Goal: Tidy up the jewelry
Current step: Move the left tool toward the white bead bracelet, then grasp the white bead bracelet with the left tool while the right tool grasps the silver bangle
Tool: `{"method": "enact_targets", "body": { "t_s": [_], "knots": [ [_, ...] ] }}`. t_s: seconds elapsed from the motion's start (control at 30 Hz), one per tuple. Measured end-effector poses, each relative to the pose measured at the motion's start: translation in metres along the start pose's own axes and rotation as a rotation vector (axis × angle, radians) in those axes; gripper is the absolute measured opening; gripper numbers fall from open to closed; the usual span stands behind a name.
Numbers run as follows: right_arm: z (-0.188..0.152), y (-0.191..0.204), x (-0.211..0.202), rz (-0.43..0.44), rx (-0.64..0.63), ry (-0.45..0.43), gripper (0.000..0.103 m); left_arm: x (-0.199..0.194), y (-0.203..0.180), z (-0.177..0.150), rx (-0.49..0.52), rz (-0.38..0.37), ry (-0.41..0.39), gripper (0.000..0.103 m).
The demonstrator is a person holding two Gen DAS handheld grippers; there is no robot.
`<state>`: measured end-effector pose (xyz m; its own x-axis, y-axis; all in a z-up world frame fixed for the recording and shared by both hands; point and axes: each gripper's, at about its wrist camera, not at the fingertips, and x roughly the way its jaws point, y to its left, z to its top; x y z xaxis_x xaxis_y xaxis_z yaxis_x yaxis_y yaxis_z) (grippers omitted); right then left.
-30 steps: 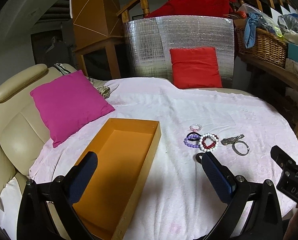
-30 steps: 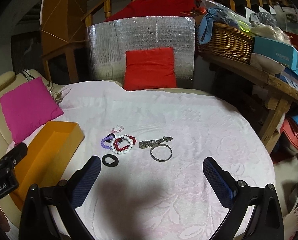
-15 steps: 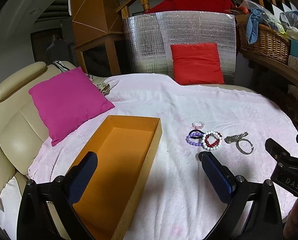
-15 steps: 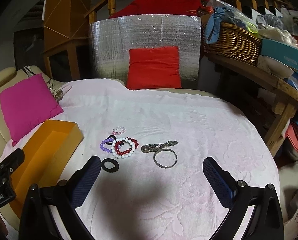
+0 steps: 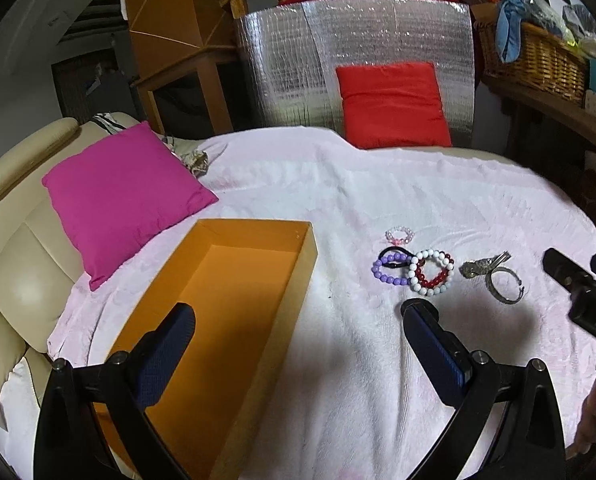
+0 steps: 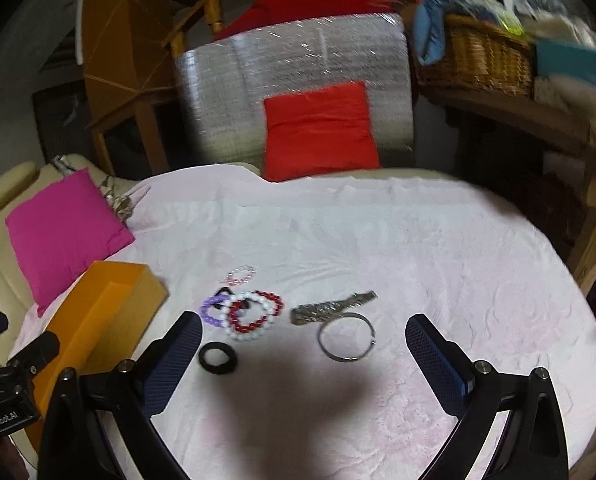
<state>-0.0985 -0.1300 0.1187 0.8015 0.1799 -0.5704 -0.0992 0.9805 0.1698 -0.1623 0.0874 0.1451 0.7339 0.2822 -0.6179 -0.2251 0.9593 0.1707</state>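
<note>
A: Why's the orange box by the left tool?
B: Drop spot; bracelets lie on the pink cover beside it; right tool hovers over them; both tools wide, empty.

beaded bracelets clustered, orange box empty

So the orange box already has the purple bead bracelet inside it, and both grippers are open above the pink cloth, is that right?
Not quite. The orange box is empty in the left wrist view; the purple bead bracelet lies on the pink cloth, beside the red and white bracelets. The rest holds: the left gripper and right gripper are both open above the cloth.
</note>
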Motion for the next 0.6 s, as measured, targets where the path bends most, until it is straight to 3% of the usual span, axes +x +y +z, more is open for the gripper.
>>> {"method": "enact_targets", "body": {
  "t_s": [0.33, 0.6],
  "knots": [
    [0.008, -0.052, 0.026, 0.007, 0.077, 0.077, 0.103, 0.032, -0.026, 0.005, 0.035, -0.016, 0.027, 0.103],
    [0.006, -0.093, 0.066, 0.173, 0.230, 0.249, 0.103, 0.086, -0.034, 0.009, -0.030, -0.233, 0.153, 0.103]
  ]
}}
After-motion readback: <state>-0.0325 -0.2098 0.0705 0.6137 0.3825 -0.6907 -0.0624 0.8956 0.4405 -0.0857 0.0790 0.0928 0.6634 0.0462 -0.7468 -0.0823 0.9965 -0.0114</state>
